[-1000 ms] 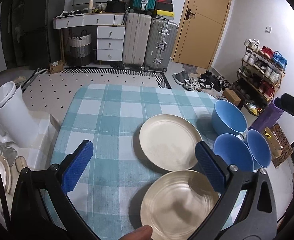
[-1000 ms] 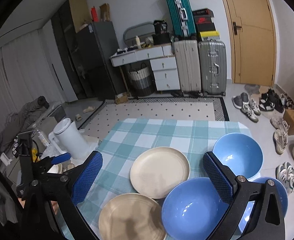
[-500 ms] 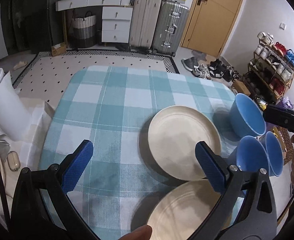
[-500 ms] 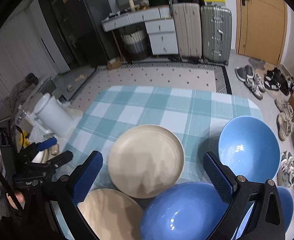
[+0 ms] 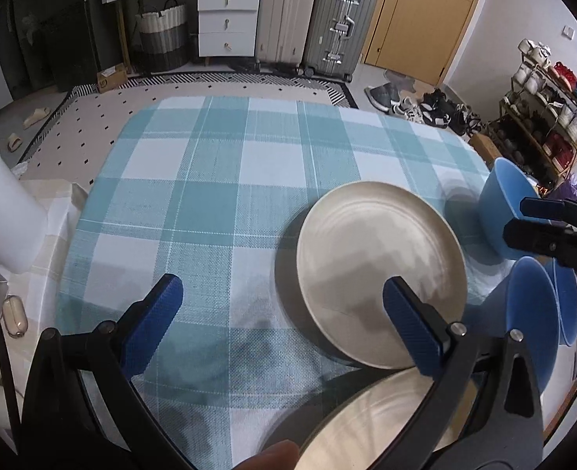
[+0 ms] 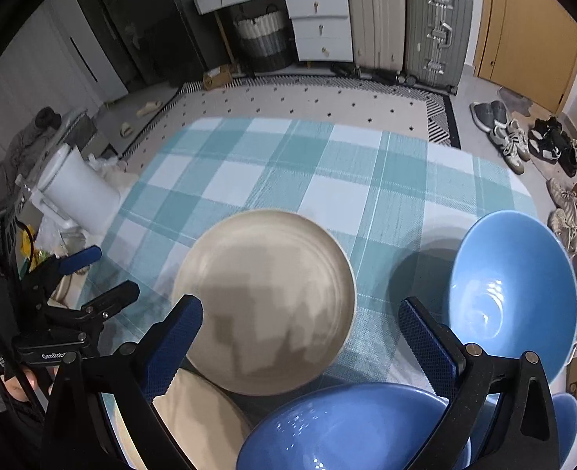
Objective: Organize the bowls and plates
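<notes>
Round cream plates and glossy blue bowls lying on teal-checked tablecloth, clustered at near right; left gripper and right gripper hovering above, fingers spread wide, holding nothing.

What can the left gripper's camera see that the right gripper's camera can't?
Only the left wrist view shows the shoe rack. Only the right wrist view looks down into the far blue bowl, showing its shiny inside. Both show the cream plate lying on the checked tablecloth, the silver suitcase, and each other's open gripper: the right gripper and the left gripper.
</notes>
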Motion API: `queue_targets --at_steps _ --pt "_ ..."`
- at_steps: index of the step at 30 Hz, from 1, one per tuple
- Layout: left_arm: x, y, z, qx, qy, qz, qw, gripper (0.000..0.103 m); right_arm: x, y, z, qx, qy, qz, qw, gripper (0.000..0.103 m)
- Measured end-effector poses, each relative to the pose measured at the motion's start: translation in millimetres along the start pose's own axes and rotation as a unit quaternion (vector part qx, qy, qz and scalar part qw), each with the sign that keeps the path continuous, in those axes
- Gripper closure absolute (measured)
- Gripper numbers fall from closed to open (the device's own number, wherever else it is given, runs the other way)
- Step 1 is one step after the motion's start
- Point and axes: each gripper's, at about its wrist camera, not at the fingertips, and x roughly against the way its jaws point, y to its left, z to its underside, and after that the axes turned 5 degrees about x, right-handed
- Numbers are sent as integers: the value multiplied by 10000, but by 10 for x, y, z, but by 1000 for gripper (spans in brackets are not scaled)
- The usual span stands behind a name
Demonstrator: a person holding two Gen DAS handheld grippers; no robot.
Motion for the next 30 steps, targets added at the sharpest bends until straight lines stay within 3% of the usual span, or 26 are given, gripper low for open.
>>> queue_targets --at_steps 5,13,21,30 --pt "-220 27 8 62 193 29 9998 1 -280 -69 8 -95 344 -69 9993 5" --pt "-508 58 50 48 462 -11 9989 2 -658 -161 22 -145 845 -43 9963 20" --pt "-699 12 97 -62 723 147 9973 26 -830 -199 42 -66 1124 26 9936 28" --pt "-791 -75 213 -292 902 145 9954 49 -937 -175 85 93 1319 235 9909 48"
